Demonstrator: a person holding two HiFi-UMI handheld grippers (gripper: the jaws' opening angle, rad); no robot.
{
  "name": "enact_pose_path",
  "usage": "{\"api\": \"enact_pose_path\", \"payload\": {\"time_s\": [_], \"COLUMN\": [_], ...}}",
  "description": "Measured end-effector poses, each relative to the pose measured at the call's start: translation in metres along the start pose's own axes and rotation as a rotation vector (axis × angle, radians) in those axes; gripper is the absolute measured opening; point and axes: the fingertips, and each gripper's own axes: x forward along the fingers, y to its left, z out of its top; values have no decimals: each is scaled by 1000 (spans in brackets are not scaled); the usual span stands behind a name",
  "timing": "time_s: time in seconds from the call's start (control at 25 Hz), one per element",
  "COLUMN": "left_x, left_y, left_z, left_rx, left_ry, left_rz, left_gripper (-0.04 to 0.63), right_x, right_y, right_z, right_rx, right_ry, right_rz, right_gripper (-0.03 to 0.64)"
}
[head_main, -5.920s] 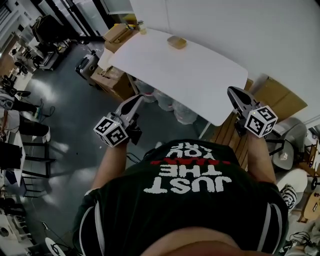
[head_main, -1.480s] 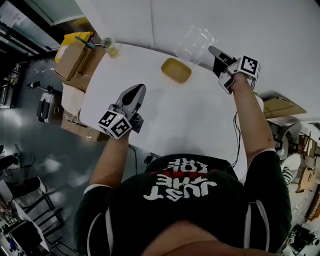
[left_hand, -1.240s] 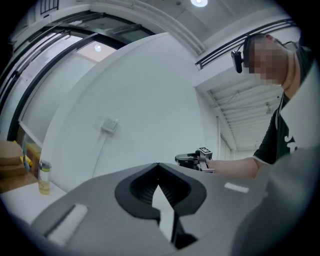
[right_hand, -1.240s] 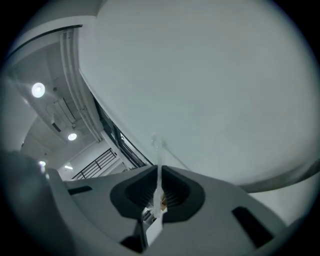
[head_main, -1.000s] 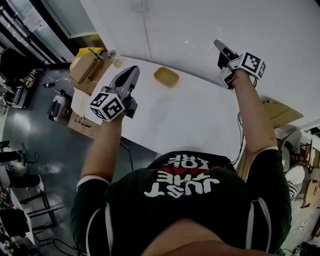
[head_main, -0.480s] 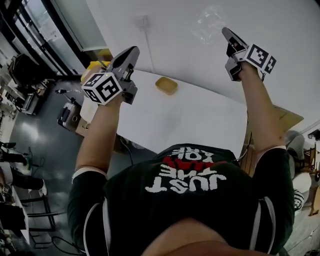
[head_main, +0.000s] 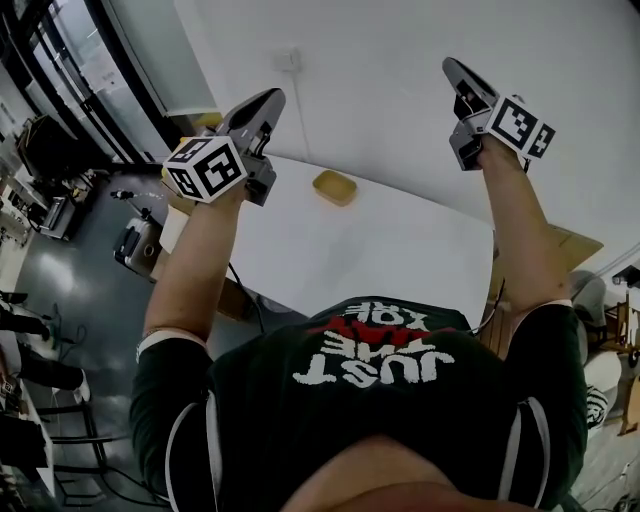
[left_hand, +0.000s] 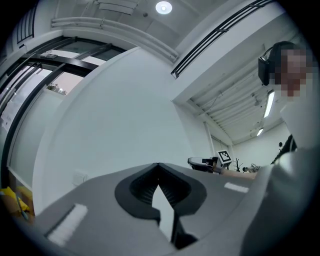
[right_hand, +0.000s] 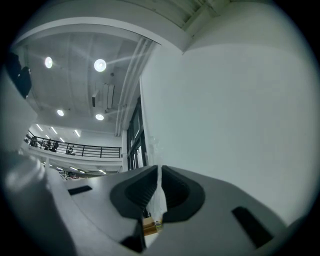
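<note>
Both tongs are held high in front of a white wall (head_main: 380, 80), well above the white surface (head_main: 400, 250). The left tongs (head_main: 270, 98) are pressed together at the tips with nothing between them; the left gripper view confirms the tips meet (left_hand: 158, 167), and only bare wall shows through the gap behind them. The right tongs (head_main: 450, 66) are pinching a thin clear plastic sheet (right_hand: 158, 195), seen edge-on in the right gripper view, clamped between the ribbed pads and rising a little beyond the tips (right_hand: 159, 172). The sheet is too faint to make out in the head view. The two tongs are well apart from each other, at about the same height, both pointing up toward the wall. A shallow yellow dish (head_main: 335, 187) lies on the surface below and between them, well apart from either. A wall socket (head_main: 288, 60) sits just beyond the left tongs' tips.
</note>
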Motion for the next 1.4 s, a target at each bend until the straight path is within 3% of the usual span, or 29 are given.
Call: {"api": "enact_pose_path", "payload": {"time_s": [0.44,1.4], "left_x": [1,1], "left_y": [14,12], "left_z": [-9,-8], "left_rx": [-37,-28], "left_ry": [-9,-7], "left_rz": [9,15], "left_gripper": [8,8], "right_x": [18,20], "right_y": [-1,-4], "right_z": [-17,-17], "right_rx": [33,39], "right_ry": [3,5], "right_rz": [25,15], "right_gripper": [28,28]}}
